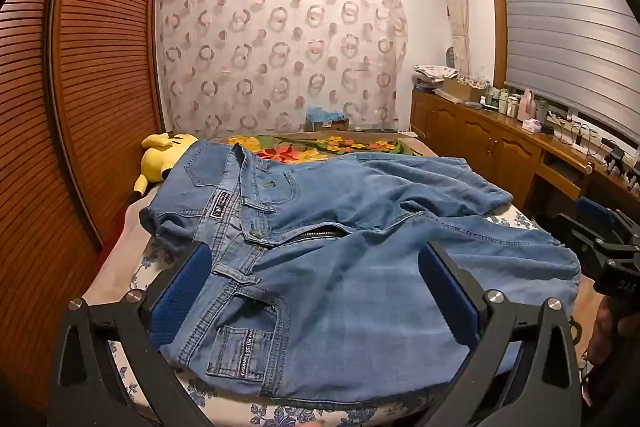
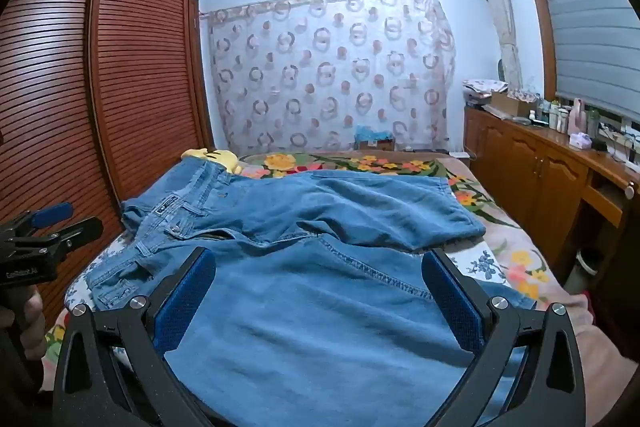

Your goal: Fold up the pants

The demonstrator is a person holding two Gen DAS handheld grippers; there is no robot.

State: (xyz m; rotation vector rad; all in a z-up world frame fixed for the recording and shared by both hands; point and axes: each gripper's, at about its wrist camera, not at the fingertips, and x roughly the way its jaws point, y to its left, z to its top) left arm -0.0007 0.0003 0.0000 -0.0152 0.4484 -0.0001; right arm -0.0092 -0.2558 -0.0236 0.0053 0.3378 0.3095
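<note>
Blue denim pants (image 1: 340, 227) lie spread on the bed, waistband to the left, legs running right. My left gripper (image 1: 316, 267) hovers open above the waistband and front pocket, its blue pads wide apart. In the right wrist view the same pants (image 2: 320, 227) fill the foreground, and my right gripper (image 2: 320, 275) stands open over the near leg. Neither gripper pinches any cloth. The right gripper also shows at the right edge of the left wrist view (image 1: 604, 247), and the left gripper sits at the left edge of the right wrist view (image 2: 36, 239), held by a hand.
A yellow plush toy (image 1: 164, 157) lies by the waistband at the far left. A floral blanket (image 2: 360, 163) covers the far end of the bed. A slatted wooden wardrobe (image 1: 80, 87) stands left, and a cluttered wooden cabinet (image 2: 540, 163) runs along the right.
</note>
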